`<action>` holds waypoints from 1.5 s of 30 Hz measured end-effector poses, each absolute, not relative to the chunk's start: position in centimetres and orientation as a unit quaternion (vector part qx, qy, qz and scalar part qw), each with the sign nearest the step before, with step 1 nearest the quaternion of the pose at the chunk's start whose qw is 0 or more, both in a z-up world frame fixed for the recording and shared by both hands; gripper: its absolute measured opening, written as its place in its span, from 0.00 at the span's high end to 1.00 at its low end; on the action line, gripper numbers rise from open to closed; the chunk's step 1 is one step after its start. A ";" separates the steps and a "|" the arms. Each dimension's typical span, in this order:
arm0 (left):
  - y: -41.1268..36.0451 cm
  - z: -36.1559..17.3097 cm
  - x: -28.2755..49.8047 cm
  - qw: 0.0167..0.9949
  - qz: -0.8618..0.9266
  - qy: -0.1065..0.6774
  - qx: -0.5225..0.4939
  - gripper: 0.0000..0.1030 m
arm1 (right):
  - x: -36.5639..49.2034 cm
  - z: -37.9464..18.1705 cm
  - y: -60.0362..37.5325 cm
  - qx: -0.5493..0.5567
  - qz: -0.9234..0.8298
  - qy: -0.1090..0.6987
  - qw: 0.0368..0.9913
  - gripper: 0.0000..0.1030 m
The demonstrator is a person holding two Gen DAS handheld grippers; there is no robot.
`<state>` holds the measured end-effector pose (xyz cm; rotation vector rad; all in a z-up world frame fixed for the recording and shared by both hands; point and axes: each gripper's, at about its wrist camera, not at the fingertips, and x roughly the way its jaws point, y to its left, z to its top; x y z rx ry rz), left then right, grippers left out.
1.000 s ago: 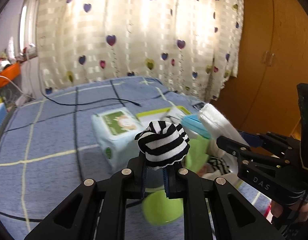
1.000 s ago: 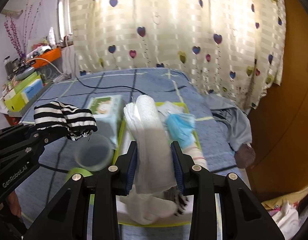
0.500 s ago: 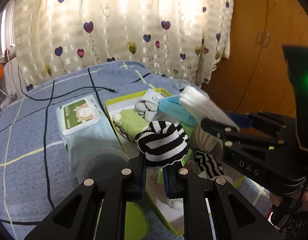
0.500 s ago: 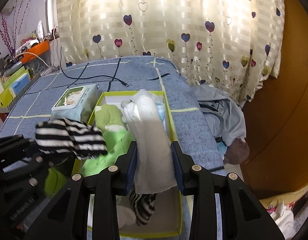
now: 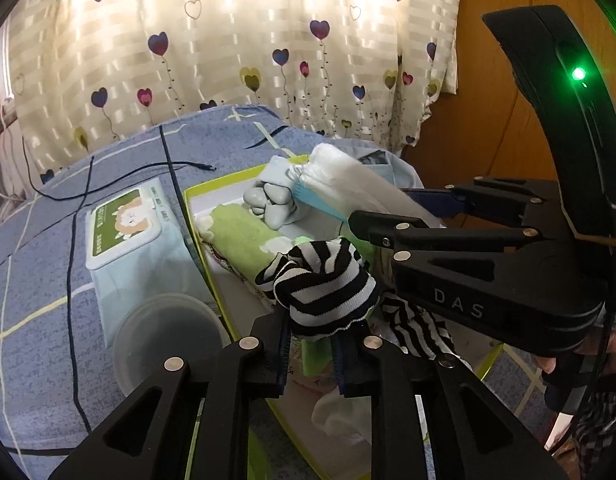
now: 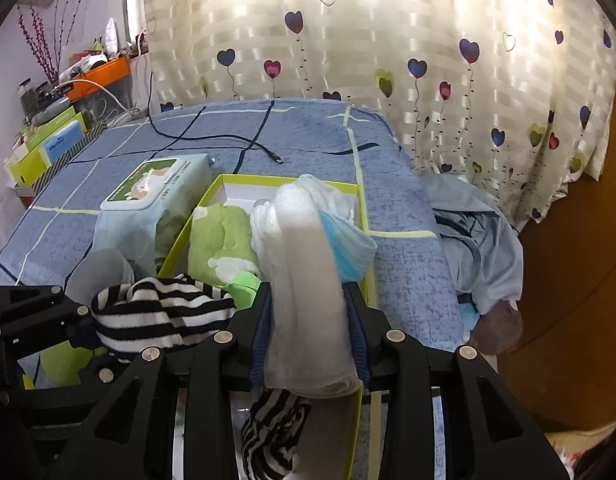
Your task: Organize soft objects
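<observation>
Bedspread (image 6: 315,136), blue with a pale grid, is carrying a lime-rimmed box (image 6: 359,216) and, touching the box's left wall, a pack of wet wipes (image 5: 124,224). A black cable (image 6: 228,144) is lying across the bed beyond them.

Left tool (image 5: 311,344) is hovering over the near part of the box, with a black-and-white striped sock (image 5: 323,284) bunched between its blue pads. Its jaws are opening; the sock is sitting in the gap and, as far as the left wrist view shows, the pads are touching its lower folds on both sides.

Right tool (image 6: 311,336) is hanging over the right half of the box, with a white rolled cloth (image 6: 304,276) standing up between its pads. Its jaws are opening as well, and the pads are pressing both flanks of the roll. A blue face mask (image 6: 347,248) is draping off the right side of the roll.

Inside the box, a green towel (image 5: 240,232) is lying along the left side, a grey-white bundle (image 5: 272,200) is sitting at the far end, and a second striped sock (image 6: 276,432) is lying at the near end below the right tool.

A translucent round lid (image 5: 168,340) is resting just beside the box, at the near end of the wipes pack. Light-blue clothing (image 6: 471,240) is piled at the bed's right edge.
</observation>
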<state>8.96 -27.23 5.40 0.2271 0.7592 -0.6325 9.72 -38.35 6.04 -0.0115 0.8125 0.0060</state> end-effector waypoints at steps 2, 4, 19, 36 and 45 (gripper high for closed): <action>-27.3 5.4 8.8 0.876 -0.301 0.361 0.110 0.80 | 9.7 5.9 -38.2 -0.012 0.005 0.397 0.918 0.62; -27.2 5.4 8.7 0.874 -0.304 0.364 0.106 0.77 | 9.5 5.9 -37.9 -0.018 0.008 0.394 0.919 0.60; -25.4 6.7 7.2 0.879 -0.308 0.352 0.088 0.60 | 7.7 6.7 -37.8 0.012 -0.013 0.382 0.924 0.42; -18.1 9.4 3.3 0.914 -0.228 0.329 0.067 0.55 | 1.6 10.0 -34.0 0.031 -0.039 0.337 0.940 0.42; -11.4 6.9 1.1 0.922 -0.142 0.354 0.064 0.53 | -2.7 8.2 -30.4 0.033 -0.039 0.344 0.938 0.42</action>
